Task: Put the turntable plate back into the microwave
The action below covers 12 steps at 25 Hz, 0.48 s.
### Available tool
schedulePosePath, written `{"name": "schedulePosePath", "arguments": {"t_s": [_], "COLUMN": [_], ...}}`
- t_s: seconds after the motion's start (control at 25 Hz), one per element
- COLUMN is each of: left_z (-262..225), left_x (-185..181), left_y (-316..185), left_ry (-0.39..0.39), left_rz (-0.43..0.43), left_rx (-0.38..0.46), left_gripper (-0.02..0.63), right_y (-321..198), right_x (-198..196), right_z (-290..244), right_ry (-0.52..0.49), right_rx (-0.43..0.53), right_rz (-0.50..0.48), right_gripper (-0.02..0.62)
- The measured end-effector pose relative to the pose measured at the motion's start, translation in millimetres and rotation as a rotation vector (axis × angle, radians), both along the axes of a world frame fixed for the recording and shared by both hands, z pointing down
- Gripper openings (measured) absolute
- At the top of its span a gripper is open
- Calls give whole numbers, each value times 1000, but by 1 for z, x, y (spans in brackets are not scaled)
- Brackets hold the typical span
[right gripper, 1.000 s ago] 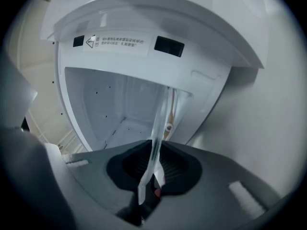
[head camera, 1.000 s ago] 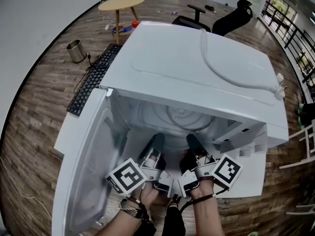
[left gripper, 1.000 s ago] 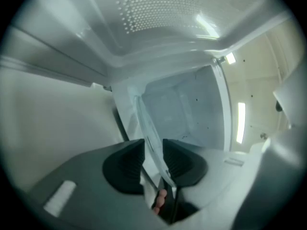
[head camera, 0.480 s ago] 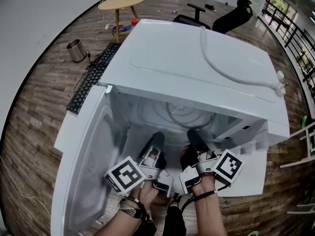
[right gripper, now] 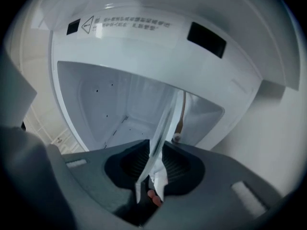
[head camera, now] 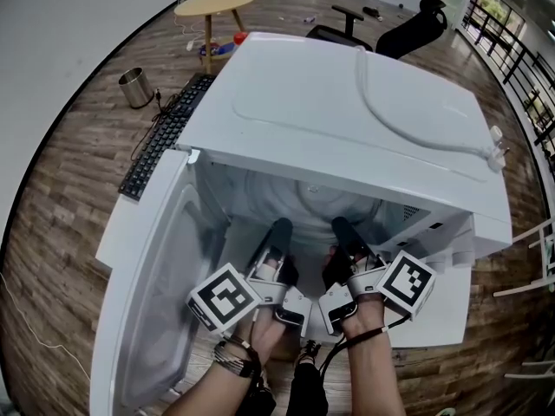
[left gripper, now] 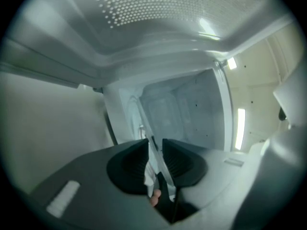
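Observation:
The white microwave (head camera: 347,111) stands with its door (head camera: 156,276) swung open to the left. The clear glass turntable plate (head camera: 312,199) lies low inside the cavity. My left gripper (head camera: 279,230) and right gripper (head camera: 341,228) reach side by side into the cavity mouth at the plate's near rim. In the left gripper view the thin plate edge (left gripper: 156,155) runs between the jaws of the left gripper (left gripper: 154,145), which are opening, with gaps beside the glass. In the right gripper view the plate rim (right gripper: 165,121) passes between the jaws of the right gripper (right gripper: 156,150), also opening.
A grey cable (head camera: 408,128) loops over the microwave's top. A black keyboard (head camera: 165,141) lies on the floor at the left, with a metal bin (head camera: 136,89) and a round wooden table (head camera: 215,5) beyond. A black office chair (head camera: 381,33) stands behind.
Both grippers have edged slightly deeper into the cavity mouth. The plate edge stays between both pairs of jaws.

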<state>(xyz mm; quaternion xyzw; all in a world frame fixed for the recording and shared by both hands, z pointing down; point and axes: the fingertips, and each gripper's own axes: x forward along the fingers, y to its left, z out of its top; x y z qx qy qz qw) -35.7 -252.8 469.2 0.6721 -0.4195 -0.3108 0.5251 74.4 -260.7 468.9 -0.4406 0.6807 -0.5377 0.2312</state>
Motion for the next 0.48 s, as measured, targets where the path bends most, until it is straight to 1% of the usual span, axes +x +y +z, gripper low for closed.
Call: {"name": "schedulePosePath", "arguments": {"t_s": [0.08, 0.24, 0.48], "left_z": [0, -1, 1], "left_x": [0, 0, 0], "left_y": [-1, -4, -6], "left_ry": [-2, 15, 27], "left_rz": [-5, -20, -32], "left_rx": [0, 4, 2], "left_gripper": [95, 92, 80], "right_y": [0, 0, 7], "right_x": [-1, -3, -4], "right_z": [-1, -4, -1], "right_ry": [32, 51, 53], "right_rx": [7, 22, 22], "right_rz": [-18, -34, -32], "right_gripper": [86, 89, 95]}}
